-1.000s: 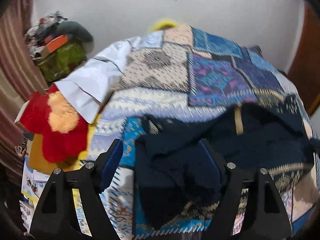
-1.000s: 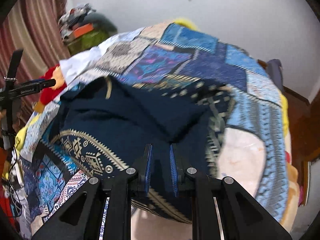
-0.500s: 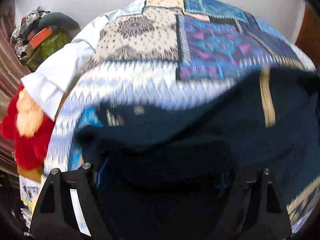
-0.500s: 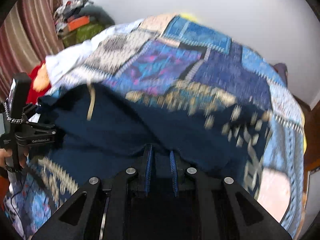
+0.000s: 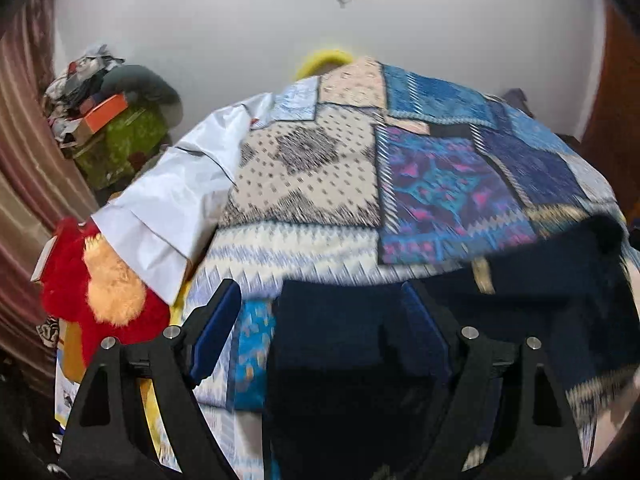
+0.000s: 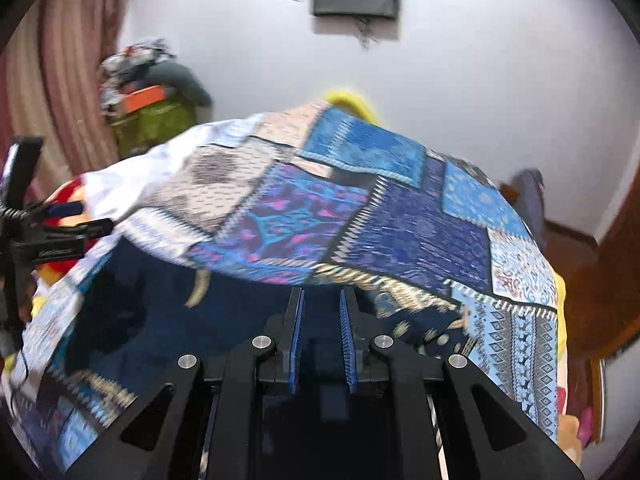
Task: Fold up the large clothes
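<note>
The right gripper (image 6: 322, 340) is clamping the dark navy garment (image 5: 352, 360) lying on the patchwork bedspread (image 5: 436, 196), while the left gripper (image 5: 320, 336), jaws spread wide, should be pinching a matching edge so the fold carries evenly.

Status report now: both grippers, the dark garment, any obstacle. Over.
Left gripper open, above dark navy garment with gold pattern. Right gripper shut on the garment's cloth. Garment on patchwork bedcover. Nothing in the way.
</note>
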